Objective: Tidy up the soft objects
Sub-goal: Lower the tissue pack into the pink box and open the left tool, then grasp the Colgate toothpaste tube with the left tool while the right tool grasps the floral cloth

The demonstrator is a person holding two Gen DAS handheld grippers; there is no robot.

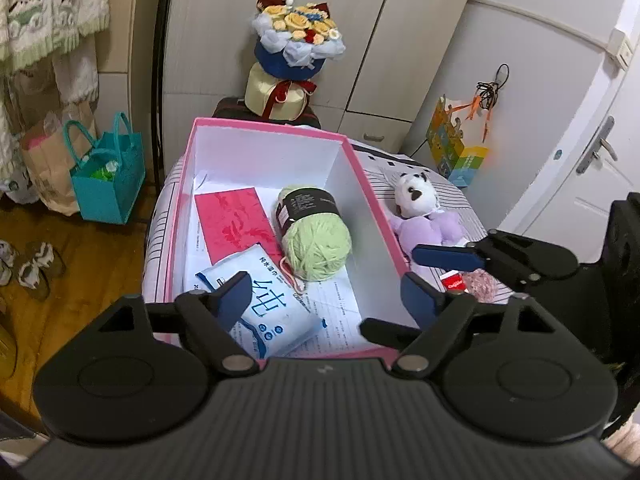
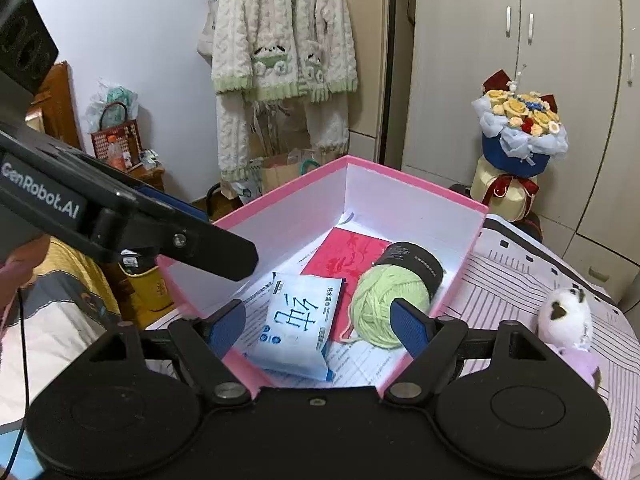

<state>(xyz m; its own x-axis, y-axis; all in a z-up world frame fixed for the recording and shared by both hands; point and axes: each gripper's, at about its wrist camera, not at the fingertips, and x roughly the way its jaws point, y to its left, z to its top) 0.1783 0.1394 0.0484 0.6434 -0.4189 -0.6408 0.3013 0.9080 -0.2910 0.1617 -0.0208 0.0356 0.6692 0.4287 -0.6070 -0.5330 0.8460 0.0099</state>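
A pink box (image 1: 358, 164) (image 2: 416, 186) stands open on the striped bed. Inside lie a green yarn ball (image 1: 316, 236) (image 2: 390, 300), a blue-and-white tissue pack (image 1: 272, 312) (image 2: 298, 326) and a red envelope (image 1: 236, 220) (image 2: 352, 256). A plush bear in a purple outfit (image 1: 424, 212) (image 2: 568, 320) lies on the bed right of the box. My left gripper (image 1: 326, 292) is open and empty above the box's near end. My right gripper (image 2: 318, 322) is open and empty over the near rim; it also shows in the left wrist view (image 1: 476, 254), beside the bear. A pink yarn tuft (image 1: 480, 284) lies under it.
A flower bouquet (image 1: 298, 36) (image 2: 520, 124) stands on a dark case behind the box. A teal bag (image 1: 108, 176) and a paper bag sit on the wooden floor at left, with slippers (image 1: 36, 264). A knitted cardigan (image 2: 280, 60) hangs on the wall. Wardrobe doors stand behind.
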